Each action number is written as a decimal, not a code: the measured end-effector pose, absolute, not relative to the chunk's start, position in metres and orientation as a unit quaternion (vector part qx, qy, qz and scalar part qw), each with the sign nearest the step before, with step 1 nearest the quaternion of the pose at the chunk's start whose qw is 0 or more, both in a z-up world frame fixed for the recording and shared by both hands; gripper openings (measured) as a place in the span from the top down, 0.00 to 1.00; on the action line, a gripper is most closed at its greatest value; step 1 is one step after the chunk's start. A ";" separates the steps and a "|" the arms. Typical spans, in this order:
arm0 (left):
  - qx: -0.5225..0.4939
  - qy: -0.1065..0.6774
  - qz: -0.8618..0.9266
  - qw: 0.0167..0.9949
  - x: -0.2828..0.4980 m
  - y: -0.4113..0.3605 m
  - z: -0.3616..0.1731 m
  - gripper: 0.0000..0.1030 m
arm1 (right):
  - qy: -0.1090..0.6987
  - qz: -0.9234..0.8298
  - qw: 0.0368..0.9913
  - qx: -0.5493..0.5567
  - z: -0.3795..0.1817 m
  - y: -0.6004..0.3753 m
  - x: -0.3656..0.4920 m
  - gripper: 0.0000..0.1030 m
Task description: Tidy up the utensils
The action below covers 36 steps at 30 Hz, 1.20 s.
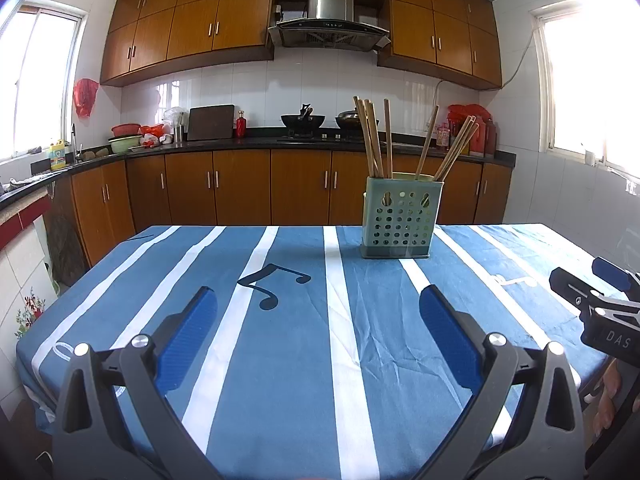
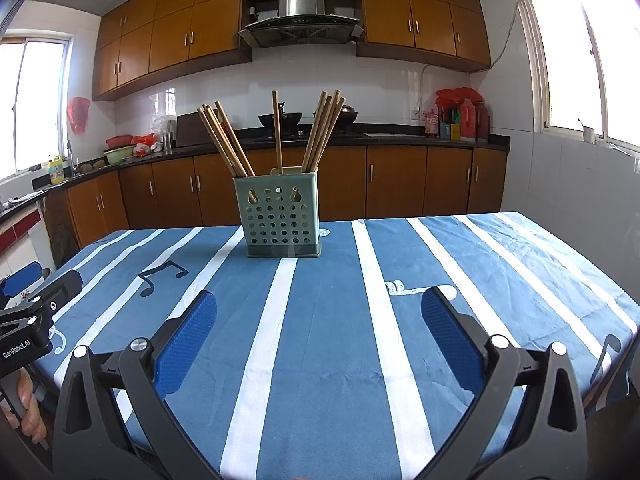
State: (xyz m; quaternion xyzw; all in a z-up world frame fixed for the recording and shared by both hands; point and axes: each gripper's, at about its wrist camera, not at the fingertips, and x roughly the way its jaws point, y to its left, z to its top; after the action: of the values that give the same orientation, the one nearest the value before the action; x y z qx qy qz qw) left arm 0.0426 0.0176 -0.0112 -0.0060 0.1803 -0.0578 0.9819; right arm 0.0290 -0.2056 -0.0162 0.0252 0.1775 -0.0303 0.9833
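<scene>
Both the left gripper [image 1: 318, 308] and right gripper [image 2: 319, 314] are hovering fingers apart, empty, and reaching ahead is risking toppling the chopstick holder [image 2: 281, 216] by its splayed chopsticks [image 2: 228, 140].

Home kitchen, wooden cabinets [image 1: 192, 32], range hood [image 1: 330, 20], woks [image 1: 303, 120] on what looks like a hob

Ahead of your left gripper [image 1: 318, 300] and off to its right stands the utensil holder [image 1: 401, 220], a pale green square box with rows of round holes and two keyhole slots, upright on the cloth. From your right gripper [image 2: 319, 304] it sits ahead, slightly left. Wooden chopsticks [image 2: 226, 138] stand inside, fanned out: one bunch leaning left, one stick near upright, another bunch leaning right.
</scene>
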 end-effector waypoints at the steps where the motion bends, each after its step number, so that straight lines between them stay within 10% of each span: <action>1: -0.006 0.181 -0.058 0.982 0.043 0.017 -0.012 0.04 | 0.177 -0.030 0.983 0.025 -0.016 -0.206 0.029 0.02; 36: -0.005 0.184 -0.060 0.981 0.044 0.014 -0.016 0.04 | 0.181 -0.034 0.982 0.032 -0.020 -0.204 0.030 0.02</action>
State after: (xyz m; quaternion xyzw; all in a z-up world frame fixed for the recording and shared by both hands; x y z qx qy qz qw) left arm 0.0444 0.0142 -0.0155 -0.0051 0.1838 -0.0601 0.9811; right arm 0.0297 -0.2045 -0.0202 0.0319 0.1807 -0.0339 0.9824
